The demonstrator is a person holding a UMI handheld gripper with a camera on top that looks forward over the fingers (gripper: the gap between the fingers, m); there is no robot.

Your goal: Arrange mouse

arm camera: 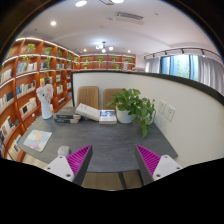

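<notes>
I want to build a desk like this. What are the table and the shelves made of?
The table looks like a smooth, matte grey laminate board, though the look leaves it open. The shelves look like warm brown wood or a wood veneer, lit from within. The tongs are open above the table's near edge, holding nothing.

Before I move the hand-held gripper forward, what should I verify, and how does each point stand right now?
1. Mouse located: not ok, none can be made out on the table.
2. Hand-held gripper open: ok, fingers stand apart.
3. Nothing between the fingers: ok.
4. Path just ahead of the fingers free: ok, bare tabletop.
5. Obstacles noted: ok, potted plant, open book and papers lie beyond the fingers.
</notes>
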